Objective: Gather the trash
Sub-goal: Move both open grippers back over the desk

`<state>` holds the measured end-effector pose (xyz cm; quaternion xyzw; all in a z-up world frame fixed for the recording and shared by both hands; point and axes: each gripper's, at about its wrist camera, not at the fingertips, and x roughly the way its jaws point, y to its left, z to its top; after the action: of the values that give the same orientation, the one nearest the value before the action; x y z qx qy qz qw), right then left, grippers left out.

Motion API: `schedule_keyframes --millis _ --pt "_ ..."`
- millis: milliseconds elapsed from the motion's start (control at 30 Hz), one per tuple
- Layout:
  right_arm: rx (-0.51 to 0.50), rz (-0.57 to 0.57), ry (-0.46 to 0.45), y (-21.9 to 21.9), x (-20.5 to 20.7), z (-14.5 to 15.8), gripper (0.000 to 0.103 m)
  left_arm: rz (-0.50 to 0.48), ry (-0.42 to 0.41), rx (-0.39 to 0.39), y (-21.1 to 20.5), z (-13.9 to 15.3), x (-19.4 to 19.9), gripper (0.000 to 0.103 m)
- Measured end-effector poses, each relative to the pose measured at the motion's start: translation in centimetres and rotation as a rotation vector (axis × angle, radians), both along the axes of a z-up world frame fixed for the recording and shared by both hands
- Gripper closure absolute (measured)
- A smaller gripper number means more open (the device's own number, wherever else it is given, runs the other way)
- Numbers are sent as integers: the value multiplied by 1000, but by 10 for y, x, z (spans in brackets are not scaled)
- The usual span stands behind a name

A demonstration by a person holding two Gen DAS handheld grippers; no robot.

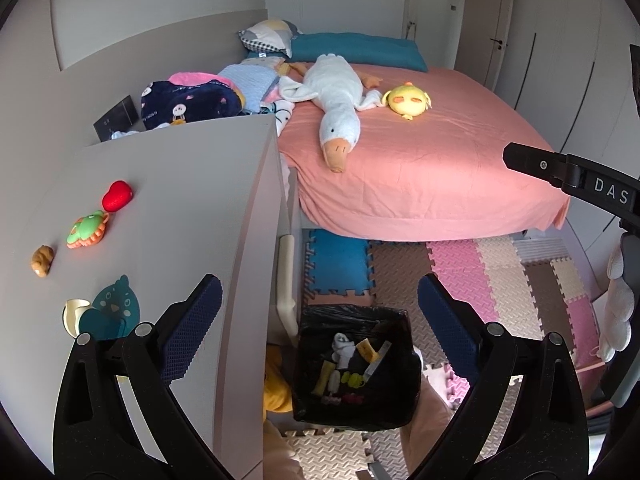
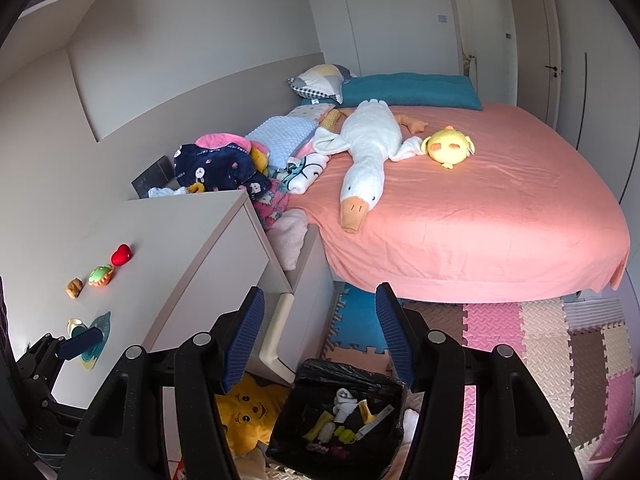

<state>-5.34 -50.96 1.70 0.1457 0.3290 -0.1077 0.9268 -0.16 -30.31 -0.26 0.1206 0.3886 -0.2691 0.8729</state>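
A bin lined with a black bag [image 1: 352,364] stands on the floor below me, holding several pieces of trash: white, yellow and pink scraps. It also shows in the right wrist view [image 2: 340,416]. My left gripper [image 1: 320,320] is open and empty above the bin, beside the cabinet edge. My right gripper [image 2: 320,332] is open and empty, also above the bin. On the white cabinet top [image 1: 168,208] lie a red heart [image 1: 117,196], a green and orange toy [image 1: 87,230], a small brown item [image 1: 42,261] and a teal bird-shaped piece [image 1: 114,308].
A bed with a pink sheet [image 1: 420,160] carries a white goose plush [image 1: 336,100], a yellow plush [image 1: 408,100] and piled clothes [image 1: 192,100]. Coloured foam mats [image 1: 500,280] cover the floor. A yellow star plush [image 2: 248,412] lies beside the bin.
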Motion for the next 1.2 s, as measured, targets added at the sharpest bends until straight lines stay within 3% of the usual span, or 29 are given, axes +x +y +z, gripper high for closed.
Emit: schedule_keyframes --millis 600,933,1200 --pt "18 130 -12 68 30 4 44 167 -36 -5 86 6 14 8" --pt "15 217 5 113 55 -2 43 281 -11 -12 143 -6 34 8" --pt "19 253 13 129 69 -9 43 331 4 15 161 -23 55 9"
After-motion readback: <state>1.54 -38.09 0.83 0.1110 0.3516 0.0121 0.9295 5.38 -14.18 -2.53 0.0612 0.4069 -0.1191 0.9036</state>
